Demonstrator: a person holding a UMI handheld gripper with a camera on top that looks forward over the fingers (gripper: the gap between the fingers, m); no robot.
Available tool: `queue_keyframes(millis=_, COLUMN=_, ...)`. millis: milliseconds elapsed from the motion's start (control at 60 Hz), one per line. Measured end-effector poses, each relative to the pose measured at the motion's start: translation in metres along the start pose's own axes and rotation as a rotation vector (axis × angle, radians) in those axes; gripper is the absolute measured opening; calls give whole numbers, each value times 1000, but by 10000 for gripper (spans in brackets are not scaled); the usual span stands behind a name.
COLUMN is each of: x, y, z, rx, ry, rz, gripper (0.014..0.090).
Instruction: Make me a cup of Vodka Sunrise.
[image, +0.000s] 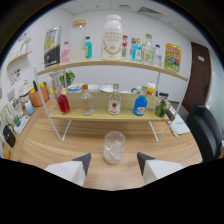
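Tongs (114, 161) spread wide, holding nothing. Just ahead, on pale wood-grain surface (60, 142): clear round glass tumbler (114, 147) with ice. Beyond, two-tier wooden shelf (110, 114) of bottles, white wire legs.

A wooden table (60, 145) is sitting under a two-level wooden shelf rack with thin white legs (150, 76). On the top level, a dark box with yellow print (52, 46) is standing near one end, and a bright yellow and red packet (172, 56) is leaning near the other end. A leafy green plant (67, 78) is peeking out behind the rack. A black office chair (207, 131) is waiting beside the table. A dark brown door (199, 75) is standing behind the chair. A small black bag (8, 135) is hanging off to the side.
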Motion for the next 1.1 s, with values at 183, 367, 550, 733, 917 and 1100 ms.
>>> queue_keyframes(millis=183, x=0, y=-1, z=-6, rx=9, ry=12, rz=14, gripper=862)
queue_keyframes(millis=367, x=-1, y=20, z=-19, rx=-9, ry=43, rz=28, gripper=861)
queue_keyframes(millis=550, x=-42, y=44, z=-25, rx=-1, ry=16, rz=34, gripper=850)
queue_keyframes(millis=733, x=-113, y=5, z=-20, rx=137, ry=-86, rz=90, gripper=851)
queue_keyframes(millis=917, x=-157, y=-60, z=8, rx=291, ry=-137, rz=103, gripper=848)
queue_keyframes(millis=1100, x=-170, y=-106, z=57, rx=343, ry=-115, rz=67, gripper=852)
